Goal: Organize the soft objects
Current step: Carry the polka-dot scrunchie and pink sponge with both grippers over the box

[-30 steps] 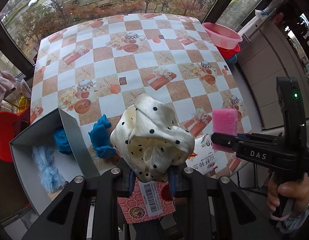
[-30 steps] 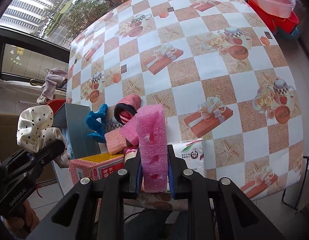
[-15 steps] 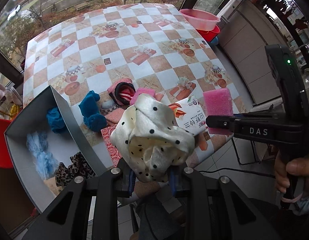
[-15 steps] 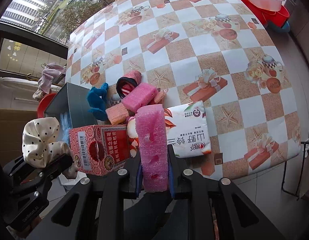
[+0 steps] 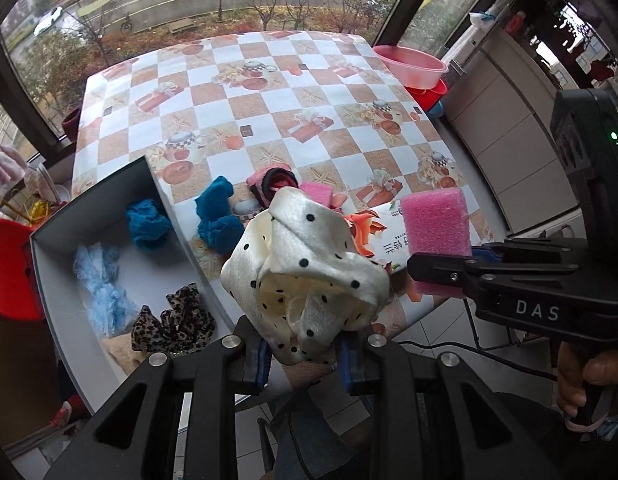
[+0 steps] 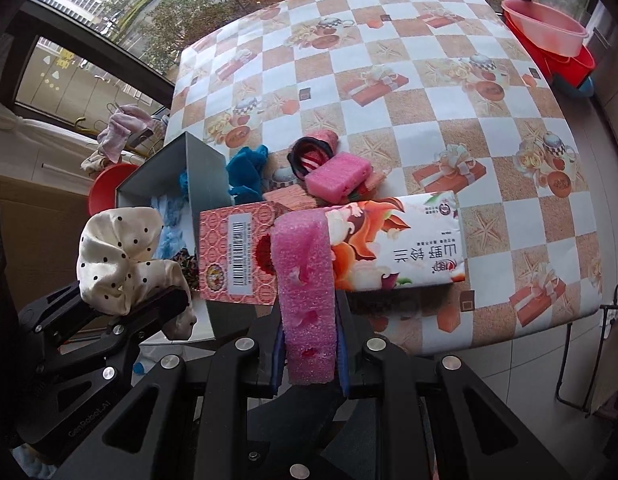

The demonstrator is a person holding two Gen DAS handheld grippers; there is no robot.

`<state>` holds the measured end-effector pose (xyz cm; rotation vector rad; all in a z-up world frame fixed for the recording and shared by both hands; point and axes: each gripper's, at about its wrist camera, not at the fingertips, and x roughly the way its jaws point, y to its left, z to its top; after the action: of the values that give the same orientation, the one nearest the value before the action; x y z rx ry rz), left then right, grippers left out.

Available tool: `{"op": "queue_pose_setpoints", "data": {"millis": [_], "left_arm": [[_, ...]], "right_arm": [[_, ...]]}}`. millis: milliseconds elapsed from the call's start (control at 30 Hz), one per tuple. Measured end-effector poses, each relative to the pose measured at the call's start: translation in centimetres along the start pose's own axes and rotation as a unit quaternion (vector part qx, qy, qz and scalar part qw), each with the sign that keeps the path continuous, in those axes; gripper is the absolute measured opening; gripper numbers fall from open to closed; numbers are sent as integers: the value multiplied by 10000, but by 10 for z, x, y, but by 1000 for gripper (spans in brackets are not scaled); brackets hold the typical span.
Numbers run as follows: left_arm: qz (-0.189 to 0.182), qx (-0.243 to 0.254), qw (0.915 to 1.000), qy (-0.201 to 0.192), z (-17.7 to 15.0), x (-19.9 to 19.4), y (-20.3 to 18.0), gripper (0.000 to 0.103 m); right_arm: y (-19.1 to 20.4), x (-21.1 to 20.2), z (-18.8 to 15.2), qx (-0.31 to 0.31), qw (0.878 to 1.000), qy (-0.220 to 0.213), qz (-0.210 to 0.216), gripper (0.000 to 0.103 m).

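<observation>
Left wrist view: my left tongs [image 5: 305,354] are clamped on the cream polka-dot scrunchie [image 5: 309,276], which bunches up above the jaws at picture centre. At 3 o'clock my right tongs [image 5: 437,270] come in from the side, closed on a pink sponge [image 5: 435,220], my hand [image 5: 589,376] on the grip at 4 o'clock. At 9 o'clock, the open grey box [image 5: 61,312] holds a blue cloth [image 5: 147,224], a pale blue net piece [image 5: 101,284] and a leopard-print scrunchie [image 5: 173,326]. On the checkered table [image 5: 269,100], just right of the box wall, sits a second blue cloth [image 5: 217,216], with a pink-and-black slipper-like item [image 5: 273,180] beside it toward 12. Pink basin [image 5: 411,66] at 1 o'clock, off the table edge. Right wrist view: right tongs [image 6: 309,350] grip the pink sponge [image 6: 307,292] upright between the pads. Left tongs [image 6: 157,308] at 9 o'clock with the polka-dot scrunchie [image 6: 121,256] held up beside the grey box [image 6: 205,172]. Past the sponge toward 12 lie a red patterned carton [image 6: 233,256] and a white tissue pack [image 6: 405,244], side by side at the near table edge. Behind them a second pink sponge [image 6: 337,176] rests against the slipper-like item [image 6: 309,152].
</observation>
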<state>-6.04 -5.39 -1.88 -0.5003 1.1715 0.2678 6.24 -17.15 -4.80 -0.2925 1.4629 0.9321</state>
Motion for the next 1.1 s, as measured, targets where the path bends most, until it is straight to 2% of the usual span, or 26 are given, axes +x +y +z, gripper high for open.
{"op": "queue_pose_setpoints", "data": {"millis": [267, 567, 733, 900, 1100], "left_arm": [[270, -819, 9959, -264, -26, -23, 58, 28], [487, -1704, 9838, -272, -64, -31, 109, 28], [563, -1897, 9798, -278, -73, -34, 122, 28], [603, -1908, 9794, -279, -74, -33, 124, 28], [591, -2000, 9777, -259, -77, -32, 129, 28]], "right_arm": [[59, 8, 6, -731, 9972, 61, 156, 22], [109, 25, 7, -1436, 9889, 325, 177, 22], [136, 30, 12, -1752, 9835, 391, 244, 22], [164, 35, 10, -2095, 9764, 447, 292, 22], [174, 46, 1, -2261, 9716, 643, 288, 22]]}}
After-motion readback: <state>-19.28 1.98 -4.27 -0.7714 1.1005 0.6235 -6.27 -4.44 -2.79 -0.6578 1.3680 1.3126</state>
